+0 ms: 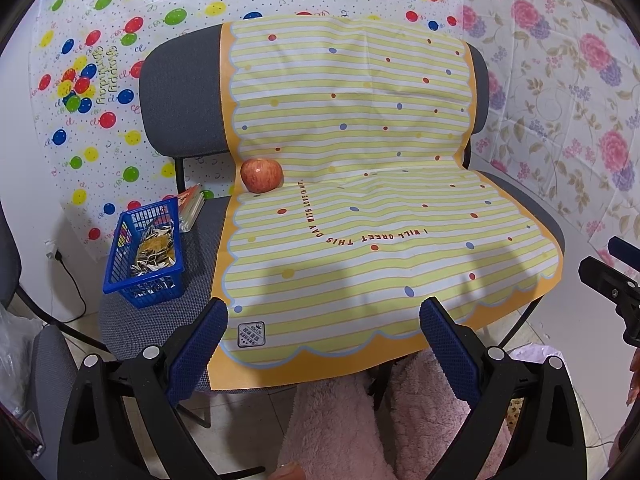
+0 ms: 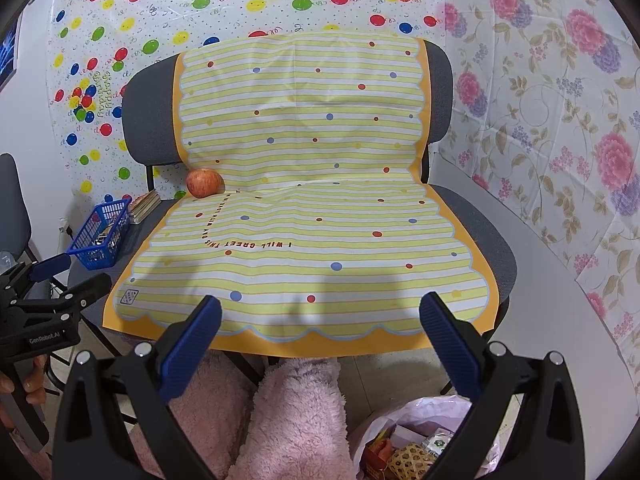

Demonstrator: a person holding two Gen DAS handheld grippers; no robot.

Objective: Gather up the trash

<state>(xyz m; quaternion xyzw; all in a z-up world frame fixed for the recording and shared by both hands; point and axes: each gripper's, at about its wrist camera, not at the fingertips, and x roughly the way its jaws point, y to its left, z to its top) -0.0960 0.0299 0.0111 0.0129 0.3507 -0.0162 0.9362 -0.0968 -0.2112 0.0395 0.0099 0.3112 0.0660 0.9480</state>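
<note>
A grey chair (image 1: 180,92) is draped with a yellow striped cloth (image 1: 360,216) (image 2: 304,240). A red apple (image 1: 262,175) (image 2: 204,183) rests on the cloth at the seat's back left. A blue basket (image 1: 146,252) (image 2: 102,236) holding sunflower seed shells and wrappers stands on the seat's left side. My left gripper (image 1: 324,320) hovers open over the cloth's front edge, nothing between its fingers. My right gripper (image 2: 320,316) is open too, empty, in front of the seat. A pink bag (image 2: 416,436) with packaging scraps lies on the floor at lower right.
A flat stack of packets (image 1: 192,208) (image 2: 144,204) lies behind the basket. Pink fluffy legs (image 2: 296,412) (image 1: 340,432) of the person sit below the seat front. Balloon-print and floral sheets cover the wall behind. Another chair (image 2: 12,200) stands to the left.
</note>
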